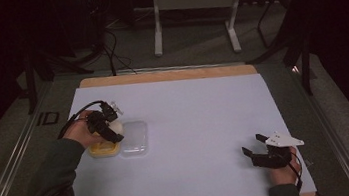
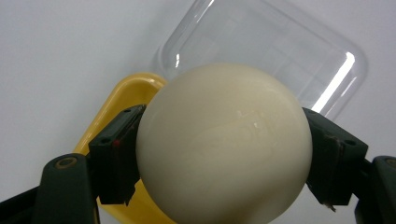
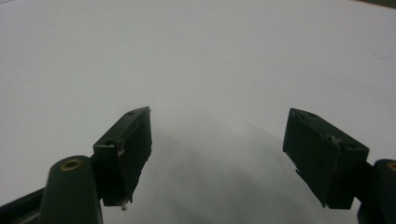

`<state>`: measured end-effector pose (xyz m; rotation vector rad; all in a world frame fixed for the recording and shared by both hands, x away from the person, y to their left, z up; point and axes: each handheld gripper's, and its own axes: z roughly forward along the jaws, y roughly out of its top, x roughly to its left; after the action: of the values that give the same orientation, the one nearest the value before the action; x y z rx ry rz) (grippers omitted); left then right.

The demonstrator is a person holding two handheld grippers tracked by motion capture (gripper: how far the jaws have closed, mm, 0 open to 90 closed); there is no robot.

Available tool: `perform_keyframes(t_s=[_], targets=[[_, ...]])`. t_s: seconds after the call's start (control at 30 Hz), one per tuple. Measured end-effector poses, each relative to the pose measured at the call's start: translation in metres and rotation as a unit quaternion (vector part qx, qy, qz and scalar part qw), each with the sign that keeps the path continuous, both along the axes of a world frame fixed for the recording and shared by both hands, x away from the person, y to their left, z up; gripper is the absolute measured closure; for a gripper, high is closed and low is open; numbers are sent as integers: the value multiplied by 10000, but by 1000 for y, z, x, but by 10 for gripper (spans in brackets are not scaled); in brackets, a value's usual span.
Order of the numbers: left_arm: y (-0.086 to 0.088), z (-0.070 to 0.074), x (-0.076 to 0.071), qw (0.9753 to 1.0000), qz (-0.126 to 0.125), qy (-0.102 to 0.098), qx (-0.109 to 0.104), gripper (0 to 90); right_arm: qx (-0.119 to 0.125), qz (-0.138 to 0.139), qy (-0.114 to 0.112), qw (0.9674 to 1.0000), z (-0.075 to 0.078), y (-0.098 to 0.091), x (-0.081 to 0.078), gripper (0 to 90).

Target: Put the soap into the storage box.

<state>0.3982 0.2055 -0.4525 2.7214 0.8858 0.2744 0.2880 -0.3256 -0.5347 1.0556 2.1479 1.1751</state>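
Between the two black jaws of the left gripper (image 2: 224, 154), a smooth cream-white ball (image 2: 224, 144) sits clamped at its widest part, held just above a yellow dish (image 2: 122, 95) at the left side of the table; the pads touch only narrow strips of a rounded, glossy surface, so I judge that any twist of the wrist or slackening of the squeeze could let the ball squirt out forward or drop; a fall from here might strike the dish's rim and bounce, and a ball would roll freely across the flat white sheet (image 1: 206, 124) towards an edge. Just beside the dish, touching or nearly so, lies a clear plastic lid or tray (image 2: 280, 51), though the dim high view leaves it hard to say which; a release too far that way would land the ball on it rather than in the dish, and a low jaw could nudge either piece aside. Well apart, near the right front corner, the right gripper (image 3: 217, 154) rests with its jaws spread wide and nothing between them, over bare sheet; nothing stands between the ball and the dish.
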Motion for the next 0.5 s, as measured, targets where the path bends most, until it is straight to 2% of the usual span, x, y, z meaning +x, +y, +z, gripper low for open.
perform_keyframes(t_s=[0.2,0.43,0.5], targets=[[6,-4,2,9999,-12,28,116,240,4,-5,7,10000,0,0,0,236],[11,-7,4,9999,19,26,121,240,0,0,4,10000,0,0,0,236],[11,-9,4,10000,12,52,61,240,-2,2,4,10000,0,0,0,236]])
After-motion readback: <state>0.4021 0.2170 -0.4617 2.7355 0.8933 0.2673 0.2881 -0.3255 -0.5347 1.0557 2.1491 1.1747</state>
